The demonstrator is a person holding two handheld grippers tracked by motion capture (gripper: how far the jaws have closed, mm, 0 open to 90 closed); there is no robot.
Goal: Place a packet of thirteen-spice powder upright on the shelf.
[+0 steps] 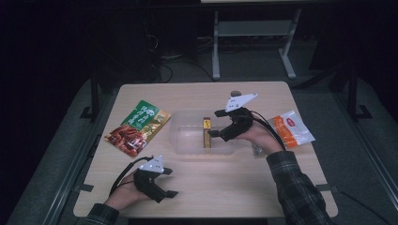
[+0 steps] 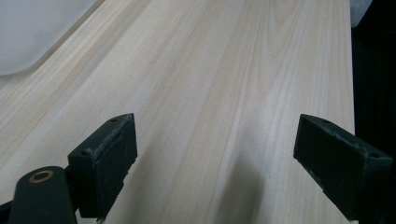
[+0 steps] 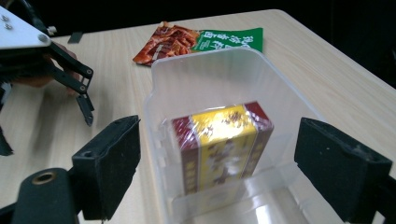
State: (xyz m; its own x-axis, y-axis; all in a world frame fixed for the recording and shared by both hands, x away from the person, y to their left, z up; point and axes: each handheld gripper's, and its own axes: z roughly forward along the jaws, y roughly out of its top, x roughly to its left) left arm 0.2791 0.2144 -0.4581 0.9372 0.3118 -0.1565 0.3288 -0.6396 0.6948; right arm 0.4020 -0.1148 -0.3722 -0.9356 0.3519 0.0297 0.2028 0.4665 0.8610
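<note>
Right hand-held gripper (image 3: 217,154): jaws wide apart, either side of the box, pads off it.
Box (image 3: 222,144): red and yellow, on edge inside the clear tub (image 3: 205,79), seemingly against its near wall.
Left hand-held gripper (image 2: 215,163): jaws apart, nothing between, over bare counter (image 2: 210,70).
Snack packet (image 1: 137,126): left of tub.

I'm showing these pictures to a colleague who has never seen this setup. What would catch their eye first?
Probably the yellow-and-maroon box standing on edge inside the clear plastic bin at mid-table, with the right tongs open just beside it, gripping nothing. Next, the green and red snack packet lying flat to the left of the bin and the orange-and-white sachet near the table's right edge. The left tongs rest open over bare wood near the front.
</note>
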